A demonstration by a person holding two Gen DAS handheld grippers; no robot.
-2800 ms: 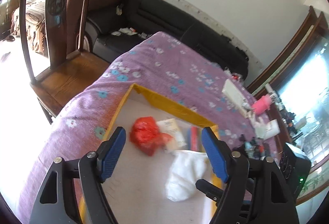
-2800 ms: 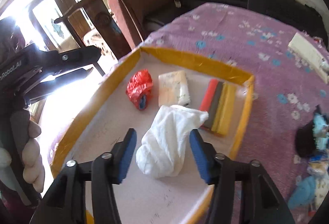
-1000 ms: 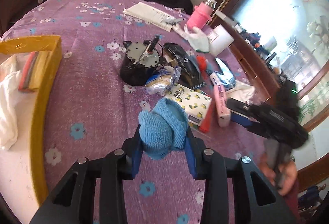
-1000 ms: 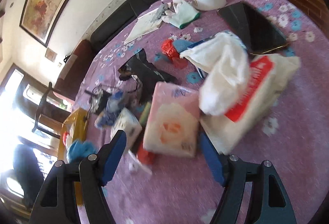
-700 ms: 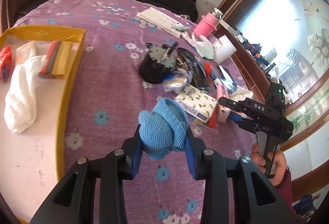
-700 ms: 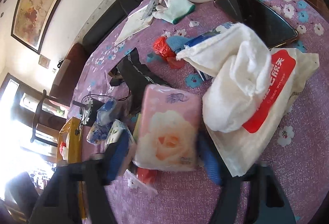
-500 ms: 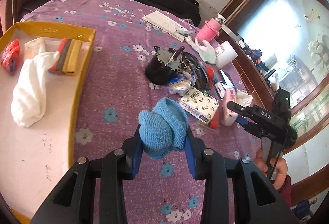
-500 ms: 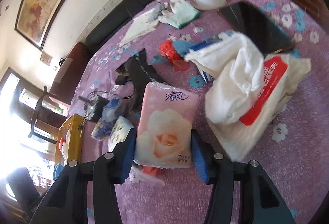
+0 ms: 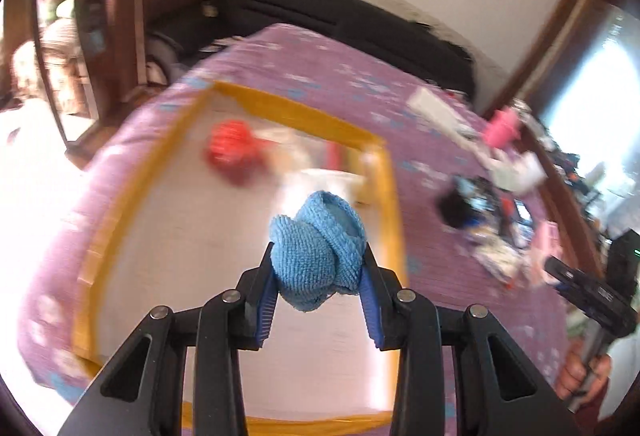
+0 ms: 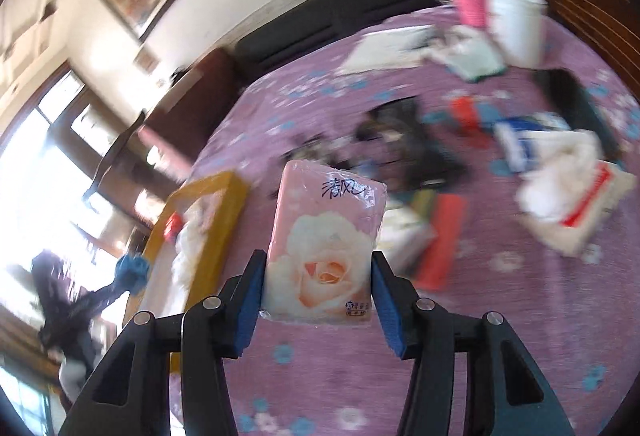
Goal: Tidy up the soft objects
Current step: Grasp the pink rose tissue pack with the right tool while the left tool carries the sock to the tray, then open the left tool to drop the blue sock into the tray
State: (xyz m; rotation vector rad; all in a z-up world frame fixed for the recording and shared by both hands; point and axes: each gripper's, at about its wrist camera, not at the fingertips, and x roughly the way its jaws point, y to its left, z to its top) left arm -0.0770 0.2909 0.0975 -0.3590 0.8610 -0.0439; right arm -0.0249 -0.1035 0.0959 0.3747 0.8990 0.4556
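Over the yellow-rimmed tray (image 9: 390,195) now: left gripper (image 9: 318,272), clamped on the blue rolled cloth (image 9: 316,256), was above the purple tablecloth (image 9: 320,59) a second ago. Right gripper (image 10: 318,282), loose around the pink tissue pack (image 10: 324,236) back then, now pinches it clear of the table clutter. Red bundle (image 9: 232,151) and white cloth (image 9: 316,179) lie in the tray, blurred.
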